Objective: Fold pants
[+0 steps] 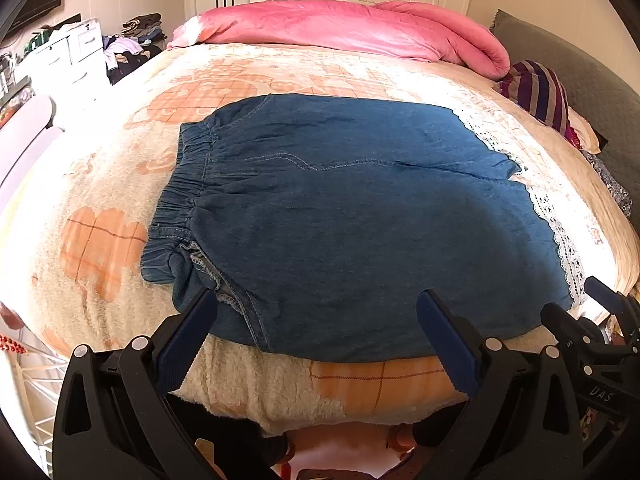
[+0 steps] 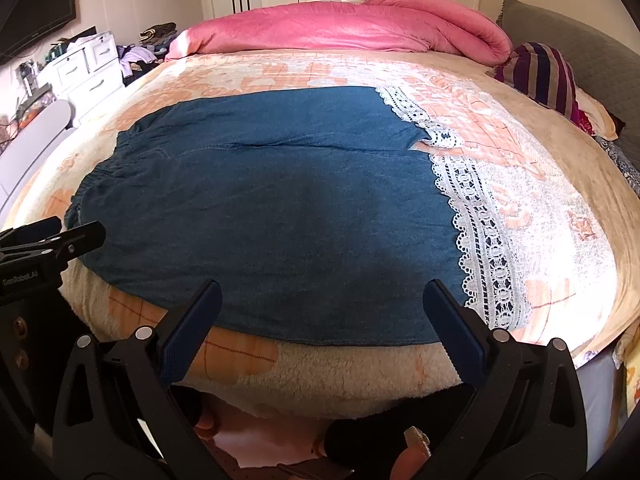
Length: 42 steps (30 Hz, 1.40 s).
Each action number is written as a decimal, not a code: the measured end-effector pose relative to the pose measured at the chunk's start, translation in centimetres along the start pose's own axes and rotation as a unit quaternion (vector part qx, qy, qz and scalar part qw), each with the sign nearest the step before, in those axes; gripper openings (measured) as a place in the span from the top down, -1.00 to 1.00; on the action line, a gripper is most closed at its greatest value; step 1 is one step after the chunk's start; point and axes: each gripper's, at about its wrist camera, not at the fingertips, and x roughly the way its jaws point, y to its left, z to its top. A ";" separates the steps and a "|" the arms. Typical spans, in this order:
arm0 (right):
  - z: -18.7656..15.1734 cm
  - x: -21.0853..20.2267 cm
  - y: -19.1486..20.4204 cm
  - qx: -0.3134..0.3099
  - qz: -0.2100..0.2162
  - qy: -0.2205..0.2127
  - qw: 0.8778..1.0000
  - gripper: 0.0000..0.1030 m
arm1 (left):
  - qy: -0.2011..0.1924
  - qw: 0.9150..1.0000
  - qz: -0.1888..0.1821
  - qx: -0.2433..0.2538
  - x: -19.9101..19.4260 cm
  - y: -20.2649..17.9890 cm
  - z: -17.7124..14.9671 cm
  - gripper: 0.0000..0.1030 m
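Blue denim pants lie flat on the bed, elastic waistband at the left and white lace hems at the right. They also show in the right wrist view, with the lace trim at the right. My left gripper is open and empty, hovering over the near edge of the pants by the waist end. My right gripper is open and empty over the near edge by the hem end. The right gripper shows at the right edge of the left wrist view; the left gripper shows at the left edge of the right wrist view.
The bed carries a cream and orange fleece blanket. A pink duvet is piled along the far side. A striped pillow lies at the right by a grey headboard. White drawers and piled clothes stand at the left.
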 end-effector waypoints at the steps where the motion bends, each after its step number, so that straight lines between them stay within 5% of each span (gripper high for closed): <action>1: 0.0 0.0 0.0 0.000 0.001 0.000 1.000 -0.84 | 0.000 1.000 0.000 0.000 0.0 0.0 0.0 -0.92; 22: 2.3 1.2 1.8 -0.025 0.015 -0.008 1.000 -0.84 | -0.008 1.000 0.001 -0.009 1.1 0.7 1.7 -0.92; 42: 10.2 5.7 5.0 -0.095 0.042 -0.014 0.994 -0.84 | -0.023 0.998 0.037 -0.051 3.2 6.1 7.1 -0.92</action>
